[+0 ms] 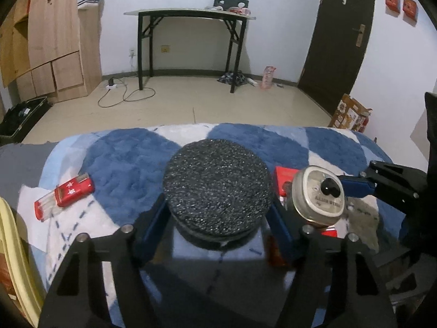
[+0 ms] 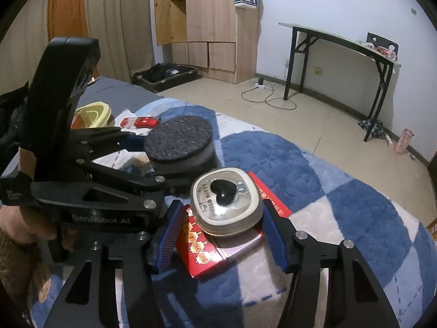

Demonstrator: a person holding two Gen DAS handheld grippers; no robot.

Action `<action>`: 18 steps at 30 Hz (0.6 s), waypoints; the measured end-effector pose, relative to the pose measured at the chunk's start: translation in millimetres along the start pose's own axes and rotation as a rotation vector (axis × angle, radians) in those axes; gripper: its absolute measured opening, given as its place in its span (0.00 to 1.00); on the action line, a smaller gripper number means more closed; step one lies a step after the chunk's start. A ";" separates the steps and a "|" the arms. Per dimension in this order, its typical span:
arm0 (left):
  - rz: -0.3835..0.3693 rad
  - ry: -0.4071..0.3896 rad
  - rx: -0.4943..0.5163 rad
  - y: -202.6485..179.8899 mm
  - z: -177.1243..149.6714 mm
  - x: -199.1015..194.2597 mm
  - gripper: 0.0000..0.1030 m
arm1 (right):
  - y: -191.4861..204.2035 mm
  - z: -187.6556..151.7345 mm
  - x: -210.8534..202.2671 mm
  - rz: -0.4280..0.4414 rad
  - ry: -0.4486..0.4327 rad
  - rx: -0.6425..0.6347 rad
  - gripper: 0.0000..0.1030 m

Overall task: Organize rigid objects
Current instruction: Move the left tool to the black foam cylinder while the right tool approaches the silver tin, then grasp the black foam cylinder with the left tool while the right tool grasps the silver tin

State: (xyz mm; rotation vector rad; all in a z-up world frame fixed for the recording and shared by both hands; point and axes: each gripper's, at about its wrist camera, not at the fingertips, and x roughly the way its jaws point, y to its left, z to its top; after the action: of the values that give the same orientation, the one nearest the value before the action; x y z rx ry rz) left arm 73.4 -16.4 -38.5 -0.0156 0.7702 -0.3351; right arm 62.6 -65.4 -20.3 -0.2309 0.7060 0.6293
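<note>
Blanket [image 2: 341, 205], blue-and-white checked, carries all items. Left gripper [image 1: 217, 218] straddles the black glittery round disc [image 1: 217, 188]; pad contact is hidden. Right gripper [image 2: 222, 235] brackets the cream rounded tin [image 2: 226, 205] atop a red box [image 2: 202, 251]; left pad stands clear.

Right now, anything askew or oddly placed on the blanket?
Yes: the cream tin with the black heart knob sits tilted on top of the red box, not flat on the blanket. The black round pad and red-capped clear case lie flat. No spill or damage visible.
</note>
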 end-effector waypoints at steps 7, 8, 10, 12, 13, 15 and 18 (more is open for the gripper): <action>0.031 0.059 0.037 7.1 2.2 -9.7 0.67 | -6.2 -1.2 -5.1 0.017 0.007 0.018 0.47; 0.029 0.063 0.037 9.4 2.0 -12.3 0.67 | -7.1 -1.5 -6.6 0.019 0.008 0.016 0.47; 0.019 0.081 0.024 15.9 2.5 -17.1 0.67 | -7.8 -1.7 -8.1 0.021 0.012 0.017 0.47; 0.023 0.083 0.010 21.6 2.2 -18.4 0.67 | -7.4 -2.0 -6.3 0.018 0.012 0.020 0.47; 0.025 0.081 0.005 23.4 1.7 -17.9 0.67 | -6.9 -1.8 -5.0 0.014 0.015 0.021 0.47; 0.025 0.085 -0.014 28.8 -0.2 -16.1 0.67 | -5.5 -1.2 -4.4 -0.002 0.012 0.017 0.47; 0.027 0.078 -0.019 28.9 -1.2 -14.3 0.67 | -3.0 -0.1 -3.9 -0.015 0.013 0.015 0.49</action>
State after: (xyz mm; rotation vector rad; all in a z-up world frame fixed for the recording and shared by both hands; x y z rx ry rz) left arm 71.5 15.4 -33.6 -0.0098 0.8504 -0.3040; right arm 62.1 -69.7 -17.8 -0.2265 0.7202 0.6091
